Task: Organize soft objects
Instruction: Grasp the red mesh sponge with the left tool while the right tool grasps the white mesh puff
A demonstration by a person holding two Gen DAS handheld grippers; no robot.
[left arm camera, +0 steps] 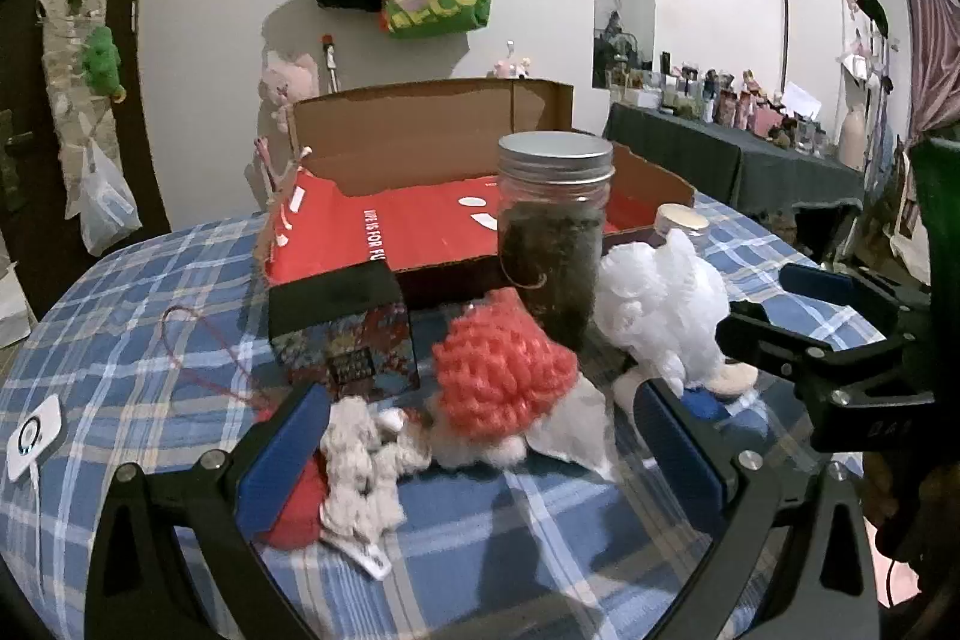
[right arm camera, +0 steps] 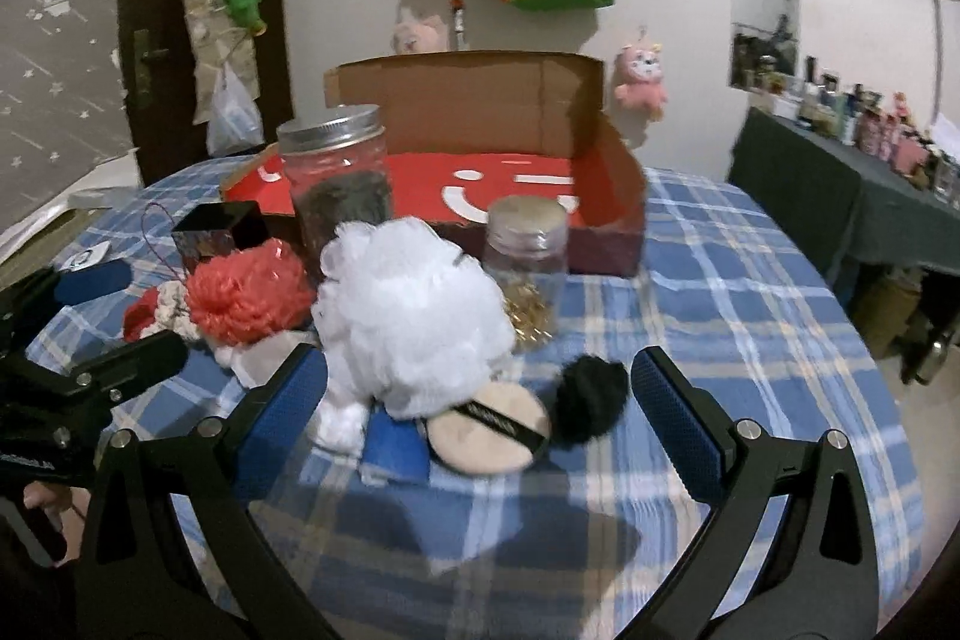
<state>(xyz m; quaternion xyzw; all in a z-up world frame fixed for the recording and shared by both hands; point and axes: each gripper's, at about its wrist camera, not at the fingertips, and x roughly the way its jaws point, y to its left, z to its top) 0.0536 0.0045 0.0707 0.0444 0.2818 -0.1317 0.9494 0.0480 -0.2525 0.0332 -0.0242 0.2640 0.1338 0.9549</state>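
Soft objects lie on the blue plaid tablecloth (right arm camera: 720, 280) in front of an open red cardboard box (left arm camera: 420, 226). A coral crochet piece (left arm camera: 501, 370) and a grey-white knit piece (left arm camera: 360, 460) on a red yarn ball (left arm camera: 297, 508) sit between my left gripper's (left arm camera: 474, 448) open fingers. In the right wrist view, a white mesh pouf (right arm camera: 408, 328), a beige powder puff (right arm camera: 489, 430) and a black pompom (right arm camera: 588, 400) lie between my right gripper's (right arm camera: 480, 412) open fingers. The box (right arm camera: 510, 184) shows there too. Both grippers are empty.
A tall jar (left arm camera: 555, 226) with dark contents and a small jar (right arm camera: 528, 262) with gold bits stand before the box. A small dark patterned box (left arm camera: 342, 334) sits at left. A white device (left arm camera: 36, 436) lies near the table's left edge. A cluttered side table (right arm camera: 870, 160) stands at right.
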